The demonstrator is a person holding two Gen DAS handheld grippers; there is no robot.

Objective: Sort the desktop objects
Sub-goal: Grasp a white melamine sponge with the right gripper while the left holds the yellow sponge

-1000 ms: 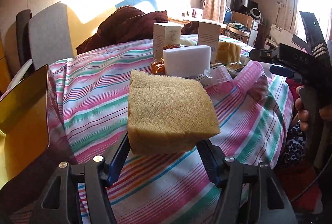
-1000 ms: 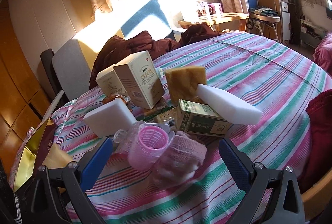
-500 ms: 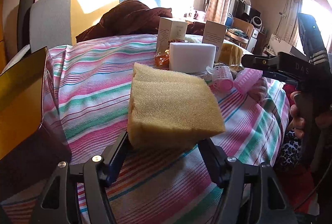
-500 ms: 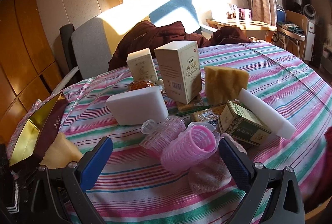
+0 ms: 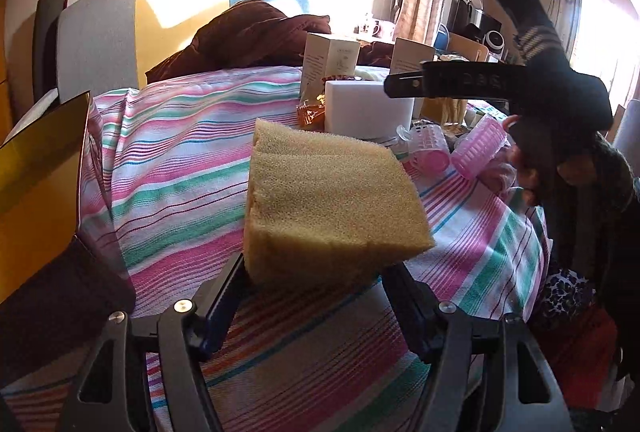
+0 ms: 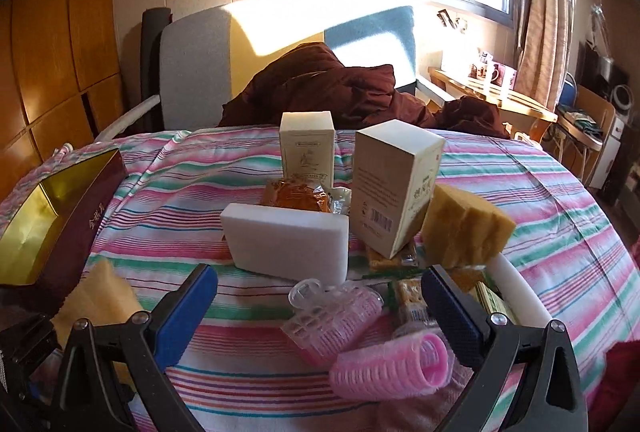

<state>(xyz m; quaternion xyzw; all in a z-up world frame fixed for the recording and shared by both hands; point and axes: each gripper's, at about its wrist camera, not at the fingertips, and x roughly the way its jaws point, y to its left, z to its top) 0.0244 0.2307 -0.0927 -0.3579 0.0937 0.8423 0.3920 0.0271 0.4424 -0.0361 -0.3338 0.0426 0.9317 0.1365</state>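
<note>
My left gripper (image 5: 316,268) is shut on a yellow sponge (image 5: 328,199) and holds it above the striped tablecloth (image 5: 180,167). The same sponge (image 6: 100,296) shows at the lower left of the right wrist view. My right gripper (image 6: 318,286) is open with nothing gripped. It hovers over two pink hair rollers (image 6: 392,364), just short of a white foam block (image 6: 288,244). In the left wrist view the right gripper (image 5: 404,85) reaches in from the right above the pile, a hand on its handle.
A maroon box with a gold lining (image 6: 36,228) lies open at the table's left edge. Two cream cartons (image 6: 394,187), an orange snack packet (image 6: 296,195), a second yellow sponge (image 6: 464,228) and a white bar (image 6: 520,296) crowd the pile. A chair with brown clothing (image 6: 340,87) stands behind.
The right gripper rolled level and moved left across the pile; the white block now sits ahead of it. The left gripper kept hold of the sponge and barely moved.
</note>
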